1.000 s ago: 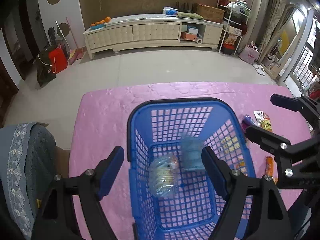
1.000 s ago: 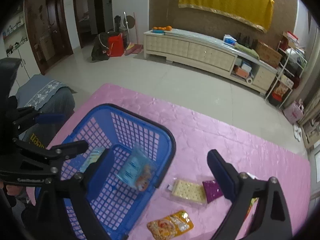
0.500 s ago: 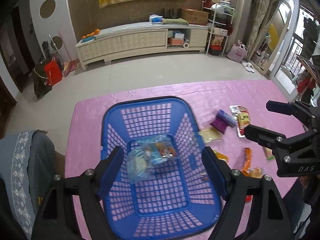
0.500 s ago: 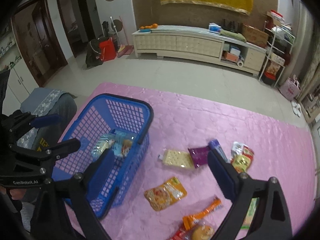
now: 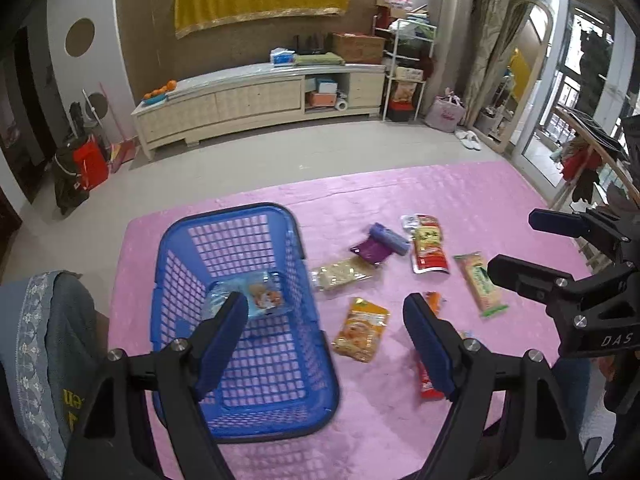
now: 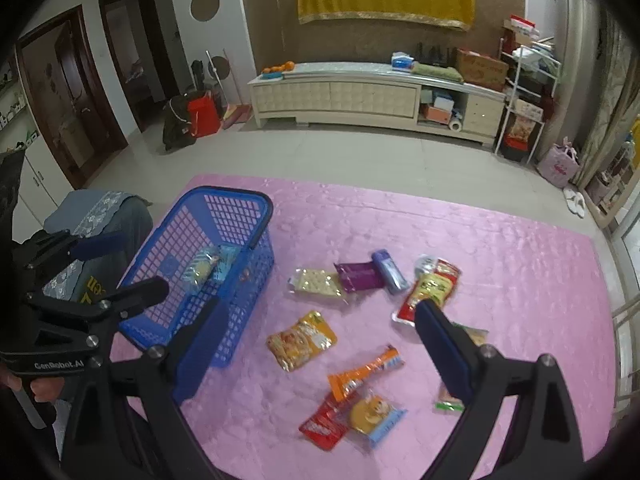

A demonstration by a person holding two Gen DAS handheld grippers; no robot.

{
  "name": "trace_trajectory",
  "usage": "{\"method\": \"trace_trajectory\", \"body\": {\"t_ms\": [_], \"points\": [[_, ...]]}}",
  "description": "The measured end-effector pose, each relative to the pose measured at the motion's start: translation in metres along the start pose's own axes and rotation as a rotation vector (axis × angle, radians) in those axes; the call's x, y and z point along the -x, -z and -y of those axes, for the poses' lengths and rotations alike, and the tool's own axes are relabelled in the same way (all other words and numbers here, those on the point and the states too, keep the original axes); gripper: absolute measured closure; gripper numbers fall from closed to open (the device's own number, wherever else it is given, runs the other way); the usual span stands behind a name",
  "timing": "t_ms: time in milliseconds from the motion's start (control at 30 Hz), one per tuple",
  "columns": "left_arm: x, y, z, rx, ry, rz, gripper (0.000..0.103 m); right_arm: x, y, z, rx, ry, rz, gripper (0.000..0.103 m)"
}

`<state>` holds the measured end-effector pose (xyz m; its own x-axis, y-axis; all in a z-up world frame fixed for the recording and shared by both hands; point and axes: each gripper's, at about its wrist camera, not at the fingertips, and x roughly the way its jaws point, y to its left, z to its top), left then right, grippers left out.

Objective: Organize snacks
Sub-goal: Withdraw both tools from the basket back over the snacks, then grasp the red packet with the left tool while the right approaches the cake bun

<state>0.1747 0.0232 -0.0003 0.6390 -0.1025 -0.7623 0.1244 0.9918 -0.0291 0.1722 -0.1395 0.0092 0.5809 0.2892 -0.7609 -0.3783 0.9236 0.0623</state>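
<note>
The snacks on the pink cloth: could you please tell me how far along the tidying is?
Done: two clear-wrapped snack packets lie in the blue basket. In hand: nothing; left gripper and right gripper both hover with jaws open and empty. Left: the loose packets on the pink cloth, including the cracker pack, yellow pouch and purple wrapper.

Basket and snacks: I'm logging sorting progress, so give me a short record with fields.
surface: pink cloth
basket: blue basket, on the cloth's left part
in basket: two clear packets
still on cloth: yellow pouch, cracker pack, purple pack, orange stick, others
left gripper: open, empty
right gripper: open, empty
</note>
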Motion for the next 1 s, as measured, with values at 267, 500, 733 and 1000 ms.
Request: {"method": "trace_trajectory", "body": {"t_ms": [267, 500, 733, 1000], "points": [[0.005, 0.01, 0.041, -0.064, 0.066, 0.021, 0.025, 0.026, 0.027, 0.032, -0.07, 0.024, 0.023, 0.007], [0.0, 0.019, 0.062, -0.08, 0.077, 0.05, 0.025, 0.033, 0.054, 0.058, -0.103, 0.066, 0.017, 0.003], [-0.013, 0.03, 0.083, -0.113, 0.065, 0.027, 0.012, 0.028, 0.08, 0.085, -0.153, 0.083, -0.01, 0.001], [-0.032, 0.046, 0.101, -0.143, 0.052, -0.009, 0.0, 0.021, 0.103, 0.102, -0.153, 0.105, -0.028, 0.0]]}}
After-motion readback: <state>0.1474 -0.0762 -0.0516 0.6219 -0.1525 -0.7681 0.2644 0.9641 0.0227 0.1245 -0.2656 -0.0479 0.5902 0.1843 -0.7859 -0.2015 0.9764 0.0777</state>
